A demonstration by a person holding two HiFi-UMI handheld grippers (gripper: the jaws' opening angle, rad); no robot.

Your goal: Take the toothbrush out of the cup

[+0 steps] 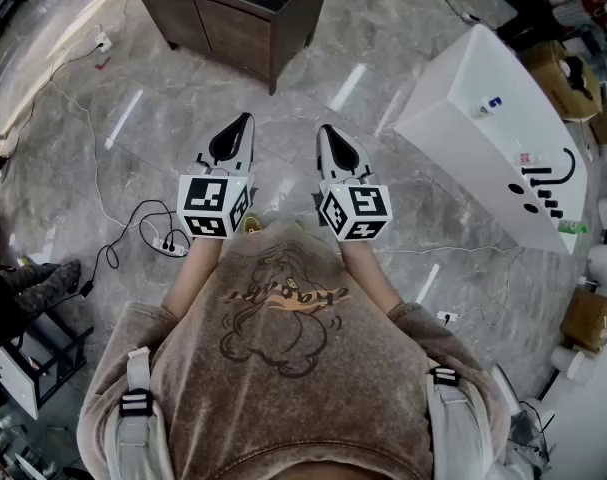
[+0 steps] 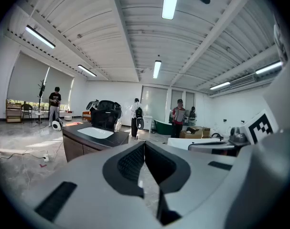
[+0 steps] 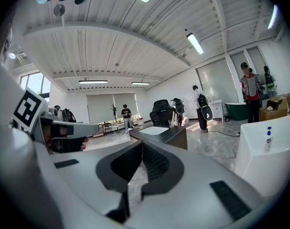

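Toothbrush + cup: can't be picked out in any view, so its long axis and exact bearing can't be told.

Nearest: both tools held close in front of the person's chest, side by side, pointing fwd at about 12 o'clock, a bit below level. Left hand-held gripper (image 1: 246,119): jaws pressed together at the tips, nothing between. Right hand-held gripper (image 1: 324,129): same, tips together, empty. Bare floor (image 1: 283,158) under both.

Mid: white bench (image 1: 461,118) at approx 2 o'clock from the right hand-held gripper, well apart from it. It carries a small bottle (image 1: 493,101) w/ blue on it, plus small dark bits toward its far end, too small to name. Dark cabinet (image 1: 233,23) at 11-12 o'clock, also well apart.

Judgement: if the cup sits on the white bench, the right hand is the nearer one and the move starts w/ a walk and turn to 2 o'clock, then opening the jaws. Not confirmed.

View diffs: head view alone gives the layout and both tools at once. Right gripper view shows the bench side and bottle at 3 o'clock, which the left gripper view lacks. Left gripper view shows the cabinet's white basin at 9 o'clock. Far: people standing at the back of the room.
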